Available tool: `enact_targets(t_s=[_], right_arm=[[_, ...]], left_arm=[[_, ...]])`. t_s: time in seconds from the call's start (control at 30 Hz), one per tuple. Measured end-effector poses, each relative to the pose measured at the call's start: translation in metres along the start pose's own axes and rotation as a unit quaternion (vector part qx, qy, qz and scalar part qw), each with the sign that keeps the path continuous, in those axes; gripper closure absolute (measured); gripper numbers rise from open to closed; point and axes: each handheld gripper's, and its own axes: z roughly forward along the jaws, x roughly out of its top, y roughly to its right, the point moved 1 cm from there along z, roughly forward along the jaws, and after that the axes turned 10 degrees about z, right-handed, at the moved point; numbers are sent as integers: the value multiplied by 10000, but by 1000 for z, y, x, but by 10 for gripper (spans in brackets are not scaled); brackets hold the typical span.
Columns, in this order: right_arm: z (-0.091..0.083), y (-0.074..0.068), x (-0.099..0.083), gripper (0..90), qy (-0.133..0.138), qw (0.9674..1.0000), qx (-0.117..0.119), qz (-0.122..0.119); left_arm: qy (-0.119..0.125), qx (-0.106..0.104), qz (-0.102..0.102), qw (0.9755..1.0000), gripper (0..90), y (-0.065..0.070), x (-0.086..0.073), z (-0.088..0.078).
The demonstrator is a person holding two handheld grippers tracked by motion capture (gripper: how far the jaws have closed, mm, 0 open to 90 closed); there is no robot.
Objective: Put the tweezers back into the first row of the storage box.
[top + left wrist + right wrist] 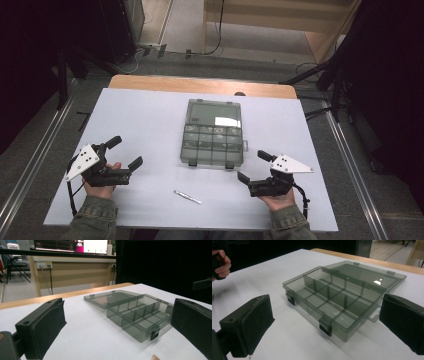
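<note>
White table top [145, 130] is under all the work, and it has much bare room at the near side. Nearest to the person, between the two hands, lies a small silver pin [187, 197], well apart from both grippers and a little near of the box.

At the near left, the left gripper [125, 152] is held in the left hand [102, 187]; its jaws stand wide apart and hold nothing. At the near right, the right gripper [254, 166] is held in the right hand [280, 200]; its jaws are also spread wide and are bare. Both grippers rest low over the table, each with free surface around it, and each is some way in from the table's side edge.

Farther, in the middle of the table, lies the grey see-through plastic box [214, 145]. Its lid [214, 114] is folded back flat on the table at the far side, so the small compartments are open upward. What is inside them I cannot tell. Two dark latches sit on its near wall. The box is between the grippers and farther than both, near but not touching either.

In the left gripper view the box [136, 315] shows between the jaws, closer to the right one. In the right gripper view the box [332, 300] also lies ahead between the jaws.

At the far edge a strip of brown wood [200, 86] shows behind the white top.
</note>
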Motion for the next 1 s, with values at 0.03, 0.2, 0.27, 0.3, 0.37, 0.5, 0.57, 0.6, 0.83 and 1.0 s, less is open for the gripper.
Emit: enact_targets(t_s=[0.03,0.2,0.27,0.3,0.37,0.5,0.57,0.6,0.83,1.0], right_arm=[[2,-1,0,0,-30,10000,21,-12],[8,-8,-1,0,-212,9996,111,-129],[11,-10,-2,0,-267,9994,143,-162],[12,-12,-2,0,-321,9992,144,-194],[15,-15,-3,0,-396,9988,143,-261],[21,-21,-4,0,-523,9977,103,-415],[25,-23,-5,0,-591,9973,101,-429],[25,-23,-5,0,-591,9973,101,-429],[37,-33,-8,0,-820,9952,270,-456],[44,-39,-9,0,-1039,9924,323,-582]], left_arm=[[6,5,-8,10000,0,0,0,0],[-2,-3,-11,10000,0,0,0,0],[3,-2,-26,10000,0,0,0,0],[0,-8,-17,10000,0,0,0,0],[-3,-19,-26,10000,0,0,0,0],[5,-34,-42,10000,0,-1,0,1],[-3,-33,-35,10000,0,-1,0,0],[-8,-28,-28,10000,0,-1,0,0],[-21,-26,10,10000,0,0,0,0],[-28,-30,10,10000,0,0,0,0]])
